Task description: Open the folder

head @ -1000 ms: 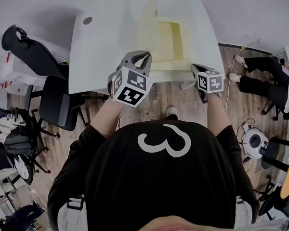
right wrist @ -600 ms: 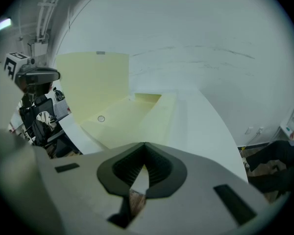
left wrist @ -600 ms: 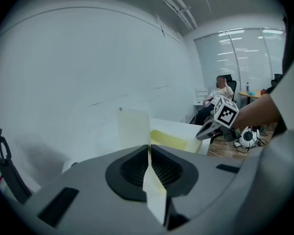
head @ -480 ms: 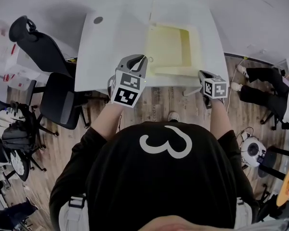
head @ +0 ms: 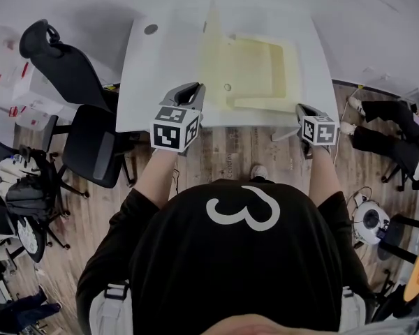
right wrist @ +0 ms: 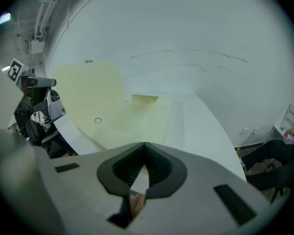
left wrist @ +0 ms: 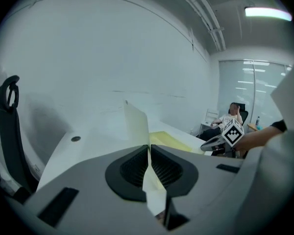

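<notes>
Since a second ago my left gripper [head: 194,93] has slid toward the left of the head view and rolled. It has taken the folder's cover [left wrist: 138,126] with it, away from the middle of the folder [head: 255,65]. In the left gripper view, its jaws are pressed together on that pale yellow cover, which stands on edge between the pads. The folder lies at upper centre of the head view on the white table [head: 160,68], its inside showing. My right gripper [head: 299,108] sits at the folder's lower right corner by the table edge. Its jaw tips meet, but I cannot tell whether they pinch anything.
</notes>
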{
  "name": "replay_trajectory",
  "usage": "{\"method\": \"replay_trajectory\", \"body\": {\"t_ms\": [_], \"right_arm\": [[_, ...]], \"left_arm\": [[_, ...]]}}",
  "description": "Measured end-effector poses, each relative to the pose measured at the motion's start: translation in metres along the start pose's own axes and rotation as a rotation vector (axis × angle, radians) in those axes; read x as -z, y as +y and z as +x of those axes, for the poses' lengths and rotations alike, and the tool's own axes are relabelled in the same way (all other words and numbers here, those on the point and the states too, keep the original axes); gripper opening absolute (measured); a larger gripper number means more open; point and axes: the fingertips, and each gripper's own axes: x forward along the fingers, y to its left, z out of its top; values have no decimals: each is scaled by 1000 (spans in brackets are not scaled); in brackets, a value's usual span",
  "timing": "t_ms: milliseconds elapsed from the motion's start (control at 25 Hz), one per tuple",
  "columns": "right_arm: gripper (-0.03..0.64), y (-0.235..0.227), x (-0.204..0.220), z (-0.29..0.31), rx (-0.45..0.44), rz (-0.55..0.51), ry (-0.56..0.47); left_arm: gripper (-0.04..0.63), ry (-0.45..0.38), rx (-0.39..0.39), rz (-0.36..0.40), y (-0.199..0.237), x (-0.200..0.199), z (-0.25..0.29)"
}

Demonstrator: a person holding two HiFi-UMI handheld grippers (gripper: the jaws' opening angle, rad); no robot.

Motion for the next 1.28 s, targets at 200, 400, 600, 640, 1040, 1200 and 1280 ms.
{"method": "replay_trajectory", "body": {"t_ms": [200,400,600,640,1040,1200,1280], "right_arm": [[23,2,2,2,17,-5,-2],[23,1,2,1,21,15,-10],[23,1,1,0,24,8,-7],[23,2,1,0,20,14,-13],[23,3,0,-1,1,42,-36],[23,4,0,-4,2,65,-43],[23,4,0,-4,5,79,-51]], "left_arm": [[25,-12,3,-63,17,10,-6],[25,-25,-7,-120,35,19,-9],[25,-18,-26,-175,50,33,-11],[25,-16,-32,-187,54,36,-11],[26,-9,-81,-327,85,68,-10],[26,15,-104,-383,97,85,-12],[26,12,-105,-435,103,93,-10]]}}
